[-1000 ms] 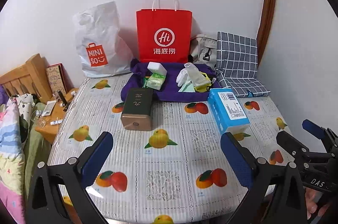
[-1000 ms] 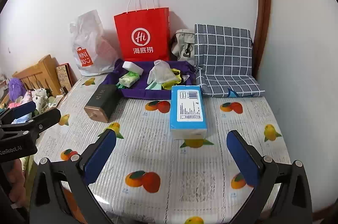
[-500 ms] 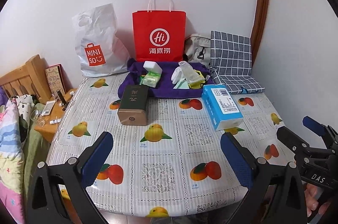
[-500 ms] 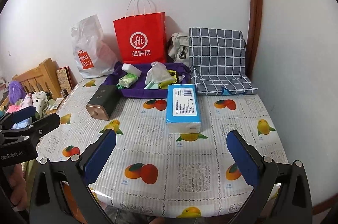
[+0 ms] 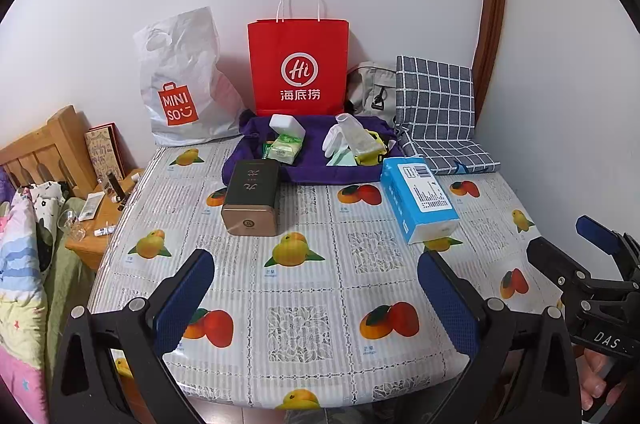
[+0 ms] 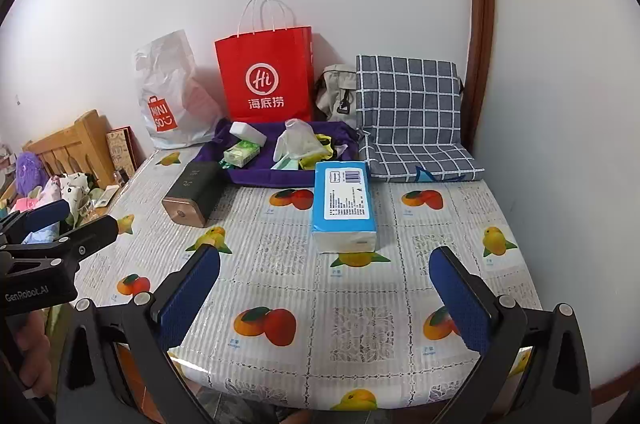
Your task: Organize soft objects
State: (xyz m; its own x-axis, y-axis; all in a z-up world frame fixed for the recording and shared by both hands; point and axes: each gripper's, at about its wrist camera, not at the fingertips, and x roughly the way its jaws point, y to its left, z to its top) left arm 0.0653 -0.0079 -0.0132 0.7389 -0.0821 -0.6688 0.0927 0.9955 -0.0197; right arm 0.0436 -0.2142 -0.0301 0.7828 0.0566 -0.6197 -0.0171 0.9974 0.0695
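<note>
Left wrist view gives me the left gripper (image 5: 316,298) with fingers spread wide over the near table (image 5: 304,308); my right gripper (image 6: 324,298) gapes likewise, holding nothing; blue tissue pack (image 6: 344,203) lies mid-table, purple cloth (image 6: 256,173) just beyond it.

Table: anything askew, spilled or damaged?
Nothing spilled or damaged. The dark tin lies on its side, its end overlapping the purple cloth, where small packs and gloves sit in a loose jumble. The blue tissue pack lies flat, slightly angled.
</note>
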